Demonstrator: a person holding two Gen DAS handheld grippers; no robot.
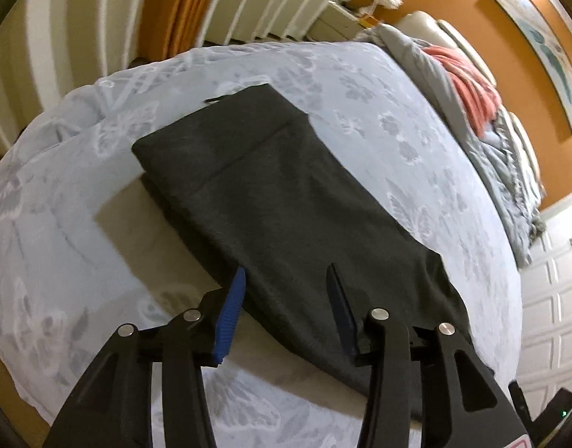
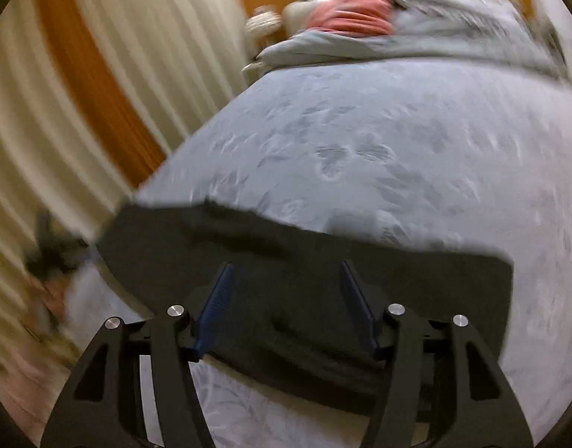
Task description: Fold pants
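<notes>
The dark grey pants (image 1: 286, 205) lie folded into a long strip on the pale blue bedspread (image 1: 379, 86), waistband end far from me. My left gripper (image 1: 286, 280) is open, its blue fingers standing over the near end of the pants and holding nothing. In the right wrist view, which is blurred by motion, the pants (image 2: 304, 261) lie across the frame on the bedspread (image 2: 398, 142). My right gripper (image 2: 288, 272) is open above their near edge and holds nothing.
A rumpled grey duvet (image 1: 491, 142) with a coral blanket (image 1: 469, 89) is piled at the head of the bed. Cream and orange curtains (image 1: 174, 7) hang beyond the far edge. White panelled doors (image 1: 555, 298) stand at the right.
</notes>
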